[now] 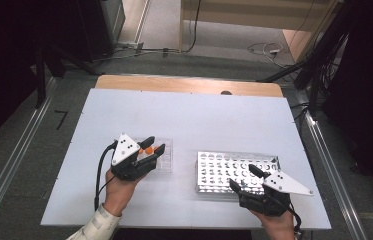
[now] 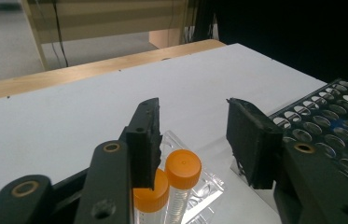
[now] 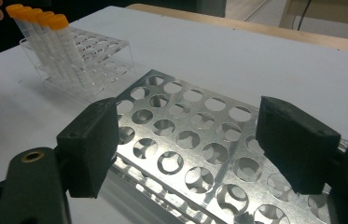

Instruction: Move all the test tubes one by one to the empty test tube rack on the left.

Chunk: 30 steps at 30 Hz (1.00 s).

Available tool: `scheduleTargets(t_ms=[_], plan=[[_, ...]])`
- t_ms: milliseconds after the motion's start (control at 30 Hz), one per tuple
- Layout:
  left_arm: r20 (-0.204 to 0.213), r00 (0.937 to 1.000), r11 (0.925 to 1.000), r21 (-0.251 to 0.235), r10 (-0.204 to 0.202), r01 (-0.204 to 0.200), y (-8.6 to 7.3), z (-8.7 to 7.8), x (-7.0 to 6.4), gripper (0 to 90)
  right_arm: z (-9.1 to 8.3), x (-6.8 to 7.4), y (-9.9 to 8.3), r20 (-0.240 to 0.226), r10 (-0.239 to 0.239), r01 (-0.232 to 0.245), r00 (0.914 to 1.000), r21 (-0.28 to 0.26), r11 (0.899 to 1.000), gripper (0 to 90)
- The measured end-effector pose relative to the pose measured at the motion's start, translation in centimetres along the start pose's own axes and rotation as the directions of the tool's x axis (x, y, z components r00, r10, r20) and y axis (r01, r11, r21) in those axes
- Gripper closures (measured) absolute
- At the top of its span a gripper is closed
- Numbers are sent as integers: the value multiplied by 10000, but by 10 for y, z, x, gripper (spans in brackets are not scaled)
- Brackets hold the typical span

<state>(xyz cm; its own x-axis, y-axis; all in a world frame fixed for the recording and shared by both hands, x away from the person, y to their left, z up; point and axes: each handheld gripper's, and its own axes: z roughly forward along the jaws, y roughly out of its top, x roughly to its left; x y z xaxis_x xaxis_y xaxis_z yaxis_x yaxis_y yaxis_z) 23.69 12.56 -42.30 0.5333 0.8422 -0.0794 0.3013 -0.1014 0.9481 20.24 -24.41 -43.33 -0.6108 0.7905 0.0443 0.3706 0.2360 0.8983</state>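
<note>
Hovering over the orange-capped tubes [image 2: 182,175] in the clear rack [image 1: 163,159], the left claw [image 1: 153,146] is spread wide — no tube pinched yet. The right claw [image 1: 243,178], also spread, waits above the metal rack [image 1: 214,165], right of the clear rack. Closing off-centre could tip neighbouring tubes. The white table [image 1: 184,120] stands on grey carpet.

Left gripper [image 2: 192,133] spread wide above two orange-capped tubes

Its black jaws stand well apart. Beneath them, two clear tubes stand upright in a clear plastic rack [image 2: 209,184]: the nearer tube [image 2: 150,196] is partly hidden behind the left jaw, the other tube [image 2: 182,170] shows in the gap. At right, a perforated metal rack [image 2: 335,119] lies on the white table [image 2: 69,121].
</note>
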Motion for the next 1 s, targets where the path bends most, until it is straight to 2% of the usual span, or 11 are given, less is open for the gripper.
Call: scheduleTargets(t_ms=[200, 500, 1000], plan=[[-113, 9999, 9999, 85, -68, 68, -1, -6, -1, 408, 0, -3, 0, 101, 42, -41, 9999, -32, 10000, 200], [-335, 9989, 9995, -88, -321, 318, -4, -20, 2, 307, -1, -9, -1, 277, 140, -140, 9995, -16, 9999, 201], [-631, 9972, 9991, -186, -399, 388, -12, -40, 4, 261, -4, -18, -4, 571, 242, -243, 9981, 0, 9997, 200]])
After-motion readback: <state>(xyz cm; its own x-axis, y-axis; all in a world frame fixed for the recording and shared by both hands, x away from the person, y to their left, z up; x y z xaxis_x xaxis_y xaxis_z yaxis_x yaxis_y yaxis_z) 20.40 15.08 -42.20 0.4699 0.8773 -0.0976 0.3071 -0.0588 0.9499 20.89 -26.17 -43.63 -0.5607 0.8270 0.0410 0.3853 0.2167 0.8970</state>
